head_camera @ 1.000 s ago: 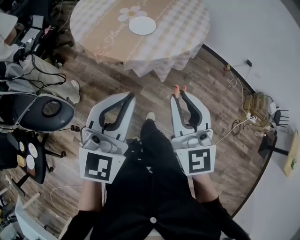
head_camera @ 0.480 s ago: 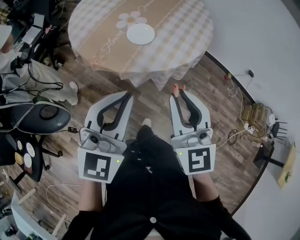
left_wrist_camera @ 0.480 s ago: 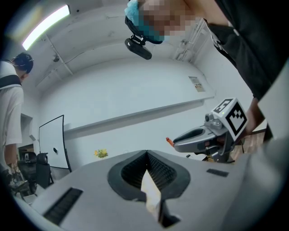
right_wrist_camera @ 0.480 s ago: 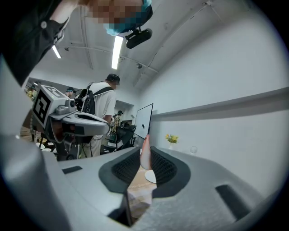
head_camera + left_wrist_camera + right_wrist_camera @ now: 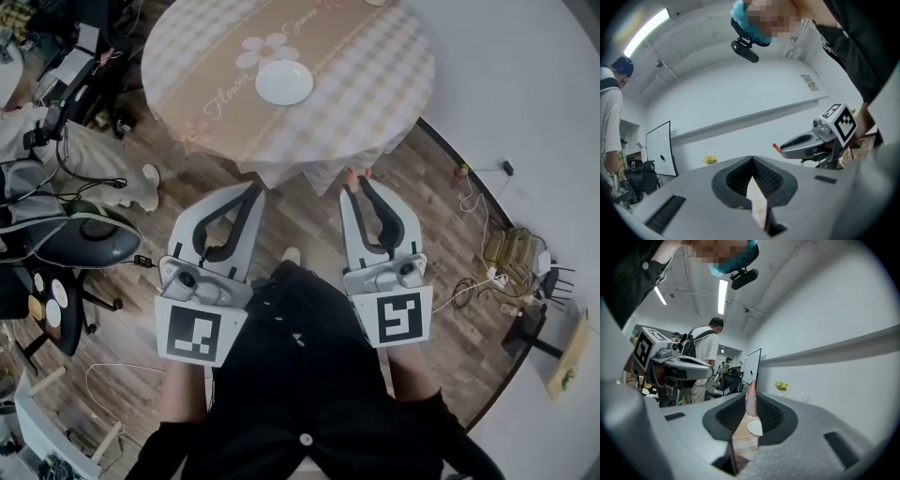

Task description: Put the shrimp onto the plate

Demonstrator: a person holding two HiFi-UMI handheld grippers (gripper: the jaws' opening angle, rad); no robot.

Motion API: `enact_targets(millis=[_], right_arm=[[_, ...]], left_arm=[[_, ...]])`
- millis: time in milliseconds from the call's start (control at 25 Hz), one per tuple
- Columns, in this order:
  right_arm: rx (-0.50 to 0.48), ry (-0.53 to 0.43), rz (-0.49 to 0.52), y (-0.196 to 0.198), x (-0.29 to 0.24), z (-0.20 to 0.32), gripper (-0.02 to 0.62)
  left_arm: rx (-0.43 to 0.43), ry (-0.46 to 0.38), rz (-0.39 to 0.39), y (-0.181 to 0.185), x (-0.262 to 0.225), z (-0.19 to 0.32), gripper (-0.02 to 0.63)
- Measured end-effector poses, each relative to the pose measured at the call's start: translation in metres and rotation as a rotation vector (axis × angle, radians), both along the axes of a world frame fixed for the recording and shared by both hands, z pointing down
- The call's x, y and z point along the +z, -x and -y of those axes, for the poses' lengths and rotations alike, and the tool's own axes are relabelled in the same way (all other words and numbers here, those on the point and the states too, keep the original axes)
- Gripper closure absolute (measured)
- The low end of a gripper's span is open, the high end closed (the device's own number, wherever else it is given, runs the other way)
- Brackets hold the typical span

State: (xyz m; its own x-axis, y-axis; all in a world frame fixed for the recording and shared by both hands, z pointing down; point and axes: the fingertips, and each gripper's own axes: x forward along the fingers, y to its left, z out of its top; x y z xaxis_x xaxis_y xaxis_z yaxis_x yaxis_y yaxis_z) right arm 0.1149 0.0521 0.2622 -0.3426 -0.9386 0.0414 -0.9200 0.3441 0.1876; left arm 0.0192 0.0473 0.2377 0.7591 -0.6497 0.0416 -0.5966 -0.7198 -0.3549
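A round table [image 5: 370,89] with a checked cloth fills 12 o'clock in the head view and carries a white plate [image 5: 284,82]. A dark chair [image 5: 89,234] sits at 9 o'clock, cables [image 5: 483,277] trail over the wood floor [image 5: 441,216] at 3 o'clock, and the cloth's hanging edge lies between both tools and the plate. The left gripper [image 5: 258,187], at 7 o'clock of the plate, has its jaws closed together on nothing. The right gripper [image 5: 357,180], at 5 o'clock, pinches the orange shrimp [image 5: 354,174] at its tips, just by the cloth's hem and well apart from the plate.
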Motion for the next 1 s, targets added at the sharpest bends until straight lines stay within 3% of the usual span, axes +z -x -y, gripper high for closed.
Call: enact_targets(millis=[520,1000], right_arm=[[0.001,0.014,0.001,-0.03,0.003,0.002,0.535],[0.018,-0.001,0.021,-0.031,0.001,0.003,0.535]], left_arm=[[-0.03,-0.005,0.011,-0.018,-0.005,0.003,0.603],[-0.013,-0.004,0.016,-0.021,-0.006,0.007,0.603]])
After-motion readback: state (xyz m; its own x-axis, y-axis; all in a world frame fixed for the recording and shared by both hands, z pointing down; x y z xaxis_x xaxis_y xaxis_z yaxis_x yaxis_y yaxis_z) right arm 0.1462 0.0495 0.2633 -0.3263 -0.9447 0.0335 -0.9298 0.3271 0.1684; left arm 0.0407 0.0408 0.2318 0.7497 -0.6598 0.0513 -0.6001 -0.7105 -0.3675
